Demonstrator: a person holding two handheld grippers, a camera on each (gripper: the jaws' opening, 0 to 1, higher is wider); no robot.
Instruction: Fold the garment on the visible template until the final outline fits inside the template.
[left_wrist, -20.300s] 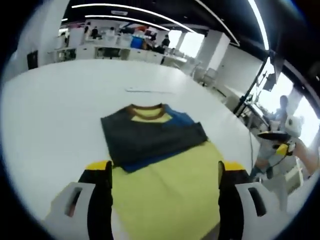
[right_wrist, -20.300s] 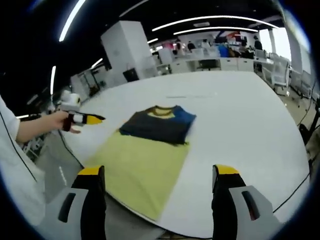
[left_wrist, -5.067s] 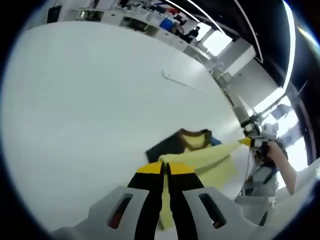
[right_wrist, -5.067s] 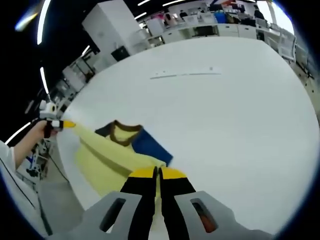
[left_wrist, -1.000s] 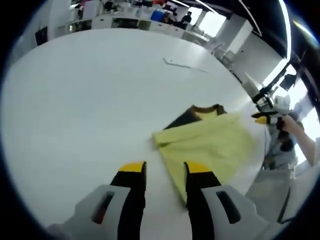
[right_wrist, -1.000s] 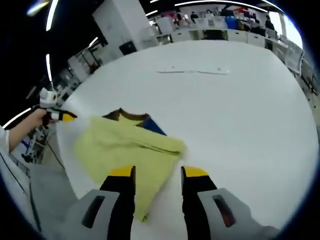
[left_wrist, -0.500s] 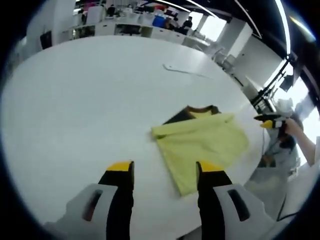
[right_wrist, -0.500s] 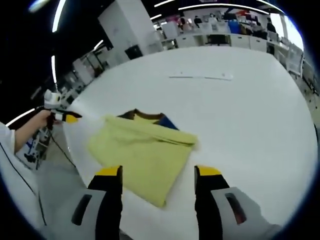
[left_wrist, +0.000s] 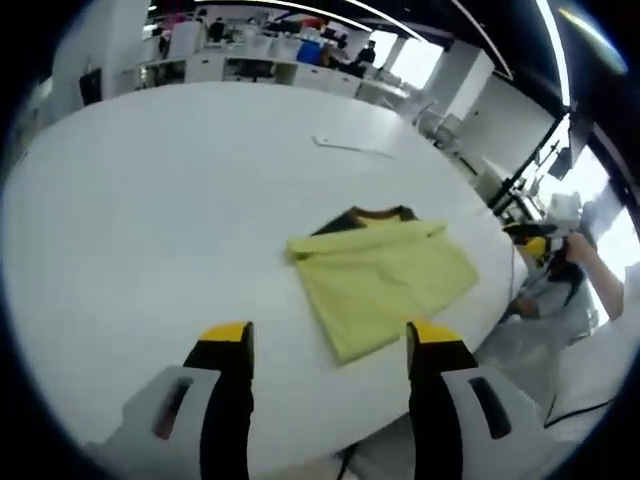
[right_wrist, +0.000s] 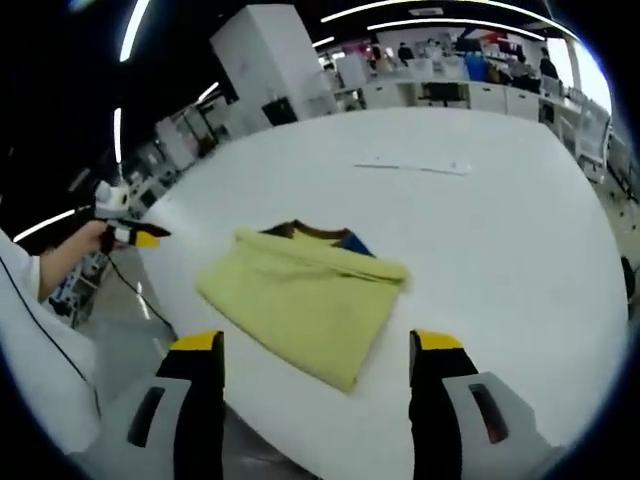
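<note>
Left gripper view: left hand-held gripper (left_wrist: 327, 345) jaws spread, empty; folded yellow garment (left_wrist: 385, 282) lies flat on white bench (left_wrist: 150, 220), beyond the jaws. Right gripper view: right hand-held gripper (right_wrist: 318, 350) jaws apart, empty; garment (right_wrist: 300, 300) near bench (right_wrist: 500, 240) edge. No legible writing.

Yellow garment (left_wrist: 383, 281), apparently folded, flat on table

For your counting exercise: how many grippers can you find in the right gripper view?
2: the right gripper, jaws apart, at the bottom; the left gripper at the left edge, in a hand. None seems hidden.
</note>
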